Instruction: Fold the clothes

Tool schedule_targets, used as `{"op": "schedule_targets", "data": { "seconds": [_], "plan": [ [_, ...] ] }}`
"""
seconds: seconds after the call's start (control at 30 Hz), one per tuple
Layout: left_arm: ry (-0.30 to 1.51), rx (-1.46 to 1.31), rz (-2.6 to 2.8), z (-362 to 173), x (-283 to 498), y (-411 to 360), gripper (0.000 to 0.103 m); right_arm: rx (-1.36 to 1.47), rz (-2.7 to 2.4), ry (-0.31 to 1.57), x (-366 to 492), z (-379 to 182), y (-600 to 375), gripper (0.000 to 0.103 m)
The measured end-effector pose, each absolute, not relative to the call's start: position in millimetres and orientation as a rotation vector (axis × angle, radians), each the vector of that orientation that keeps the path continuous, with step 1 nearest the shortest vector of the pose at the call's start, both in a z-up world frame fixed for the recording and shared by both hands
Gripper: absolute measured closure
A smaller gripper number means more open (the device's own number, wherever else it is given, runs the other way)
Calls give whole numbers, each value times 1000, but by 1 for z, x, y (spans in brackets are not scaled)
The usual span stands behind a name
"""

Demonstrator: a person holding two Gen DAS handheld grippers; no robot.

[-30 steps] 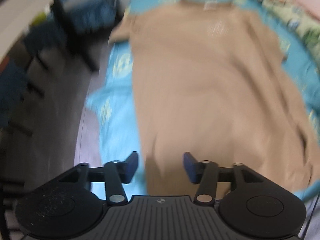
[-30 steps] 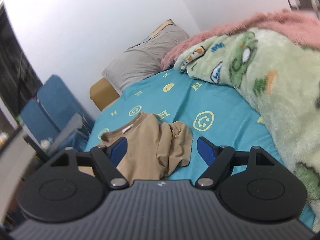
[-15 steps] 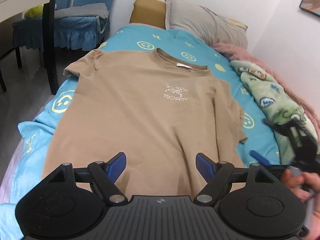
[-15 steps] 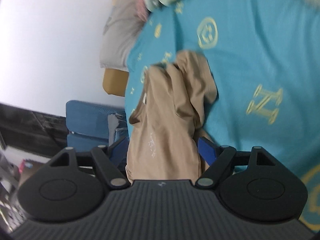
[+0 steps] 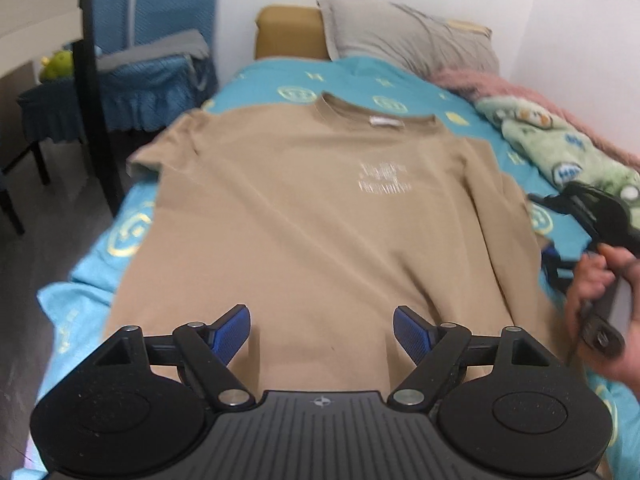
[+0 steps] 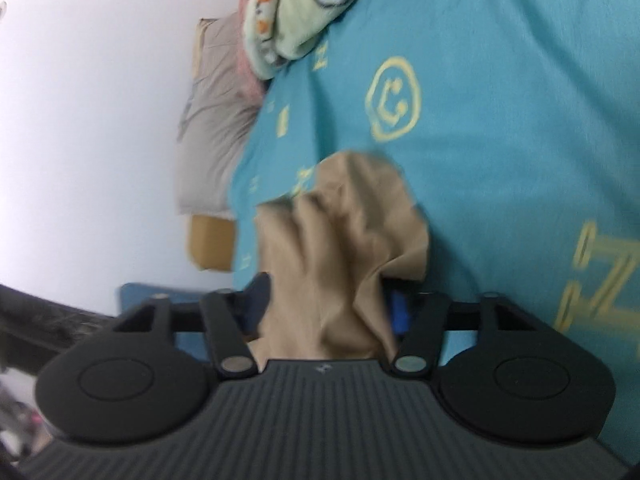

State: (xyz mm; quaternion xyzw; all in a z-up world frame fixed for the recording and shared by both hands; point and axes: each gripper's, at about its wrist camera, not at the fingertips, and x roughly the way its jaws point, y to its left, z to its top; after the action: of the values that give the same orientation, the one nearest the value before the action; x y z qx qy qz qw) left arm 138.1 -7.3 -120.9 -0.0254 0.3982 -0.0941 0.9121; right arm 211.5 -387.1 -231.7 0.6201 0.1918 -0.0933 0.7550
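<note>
Left wrist view. A tan T-shirt (image 5: 320, 216) lies spread flat, front side up, on a bed covered by a teal sheet (image 5: 132, 232) printed with yellow smiley faces and letters. The collar points toward the far end, where a grey pillow (image 5: 408, 36) rests against a mustard headboard (image 5: 288, 32); the hem lies nearest the camera. A pale printed logo (image 5: 384, 180) sits on the chest, blurred beyond reading. The left gripper (image 5: 322, 330) hovers over the near hem with its blue pads (image 5: 232, 328) spread wide; cloth lies below the gap, and neither pad presses on it. At the right edge a person's hand (image 5: 600, 304) grasps the handle of the right gripper (image 5: 550, 256), which reaches the shirt's right side near the sleeve. A green cartoon blanket (image 5: 560, 148) and a pink fleece (image 5: 500, 84) lie along the far right of the bed. A chair with a blue cover (image 5: 136, 76) stands on the floor to the left.

Right wrist view. The picture is rolled, so the bed appears tilted. The right gripper (image 6: 328, 304) is closing its jaws, and a bunched fold of the tan T-shirt (image 6: 340, 248) fills the space between them, with the blue pads (image 6: 396, 312) against the cloth on either side. The crumpled sleeve extends beyond the fingertips onto the teal sheet (image 6: 520, 120). The green cartoon blanket (image 6: 304, 4) and the grey pillow (image 6: 216, 128) show at the top left, against a white wall (image 6: 100, 120).
</note>
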Motion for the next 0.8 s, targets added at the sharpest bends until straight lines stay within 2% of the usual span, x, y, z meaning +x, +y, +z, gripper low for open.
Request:
{"op": "schedule_targets", "data": {
  "seconds": [0.07, 0.17, 0.37, 0.47, 0.57, 0.63, 0.67, 0.73, 0.8],
  "plan": [
    [831, -59, -202, -125, 139, -6, 22, 1307, -203, 448, 218, -235, -395, 87],
    [838, -79, -206, -128, 141, -4, 22, 1251, -192, 446, 221, -229, -401, 96],
    [843, -131, -206, -124, 142, 1, 22, 1161, -245, 248, 197, -192, -422, 97],
    [859, -151, -209, -124, 143, 2, 22, 1214, -260, 222, 186, -198, -436, 95],
    [861, -151, -205, -125, 142, 2, 22, 1301, -264, 271, 188, -217, -441, 93],
    [864, -153, -200, -125, 143, 3, 22, 1333, -252, 321, 195, -228, -442, 86],
    [868, -157, -197, -125, 143, 4, 22, 1335, -243, 347, 199, -232, -441, 61],
    [874, -168, -193, -125, 143, 5, 22, 1329, -231, 353, 202, -237, -438, 25],
    [876, -174, -191, -125, 143, 5, 22, 1309, -212, 336, 206, -238, -440, 22]
  ]
}}
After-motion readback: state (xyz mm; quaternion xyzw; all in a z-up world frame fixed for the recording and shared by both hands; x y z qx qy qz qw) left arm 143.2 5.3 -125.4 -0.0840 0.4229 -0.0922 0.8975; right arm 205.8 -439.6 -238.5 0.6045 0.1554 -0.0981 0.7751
